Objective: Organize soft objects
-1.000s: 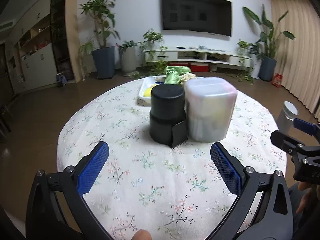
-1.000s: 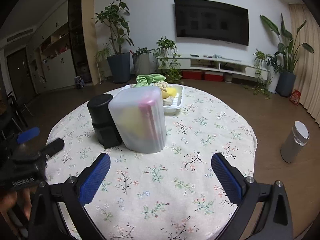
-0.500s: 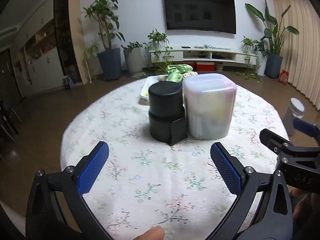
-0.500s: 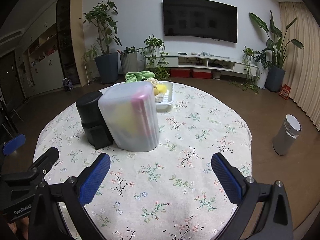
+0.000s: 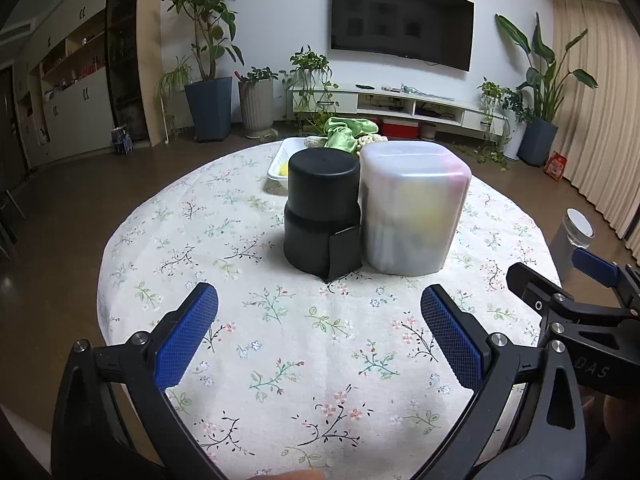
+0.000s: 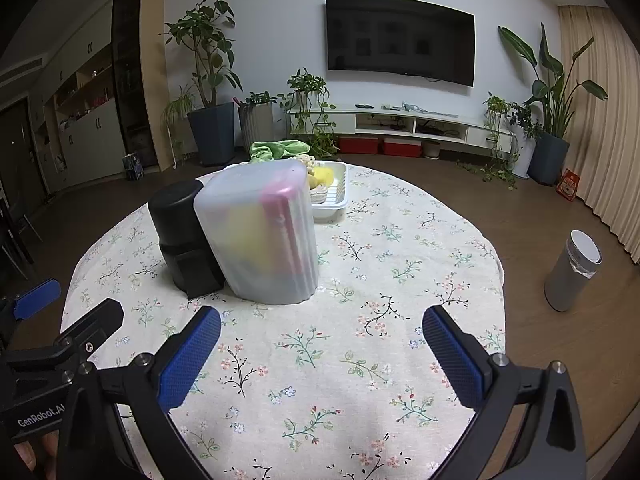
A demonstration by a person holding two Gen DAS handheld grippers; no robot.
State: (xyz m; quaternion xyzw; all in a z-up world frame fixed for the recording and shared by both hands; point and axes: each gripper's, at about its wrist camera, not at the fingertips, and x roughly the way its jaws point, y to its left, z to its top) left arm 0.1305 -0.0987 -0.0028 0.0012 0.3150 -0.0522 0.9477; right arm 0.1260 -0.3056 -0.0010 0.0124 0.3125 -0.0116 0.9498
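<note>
A frosted plastic container [image 5: 412,208] [image 6: 262,236] stands mid-table with yellow and pink shapes showing dimly through its wall. A black cylindrical holder [image 5: 322,210] [image 6: 186,236] touches its left side. Behind them a white tray [image 5: 280,162] [image 6: 332,196] holds a green cloth [image 5: 344,132] [image 6: 276,148], a cream knitted piece and something yellow. My left gripper [image 5: 318,320] is open above the near tablecloth, nothing between its fingers. My right gripper [image 6: 320,340] is open too, in front of the container and apart from it. Each gripper shows at the edge of the other's view.
The round table wears a floral cloth [image 5: 280,320] [image 6: 400,264]. A grey cylindrical bin [image 6: 572,276] [image 5: 572,240] stands on the wooden floor to the right. Potted plants, a low TV bench and a wall TV line the far wall.
Both grippers have drawn back and risen slightly, so the containers look a little farther off. The right gripper shows more in the left view. Nothing on the table moved.
</note>
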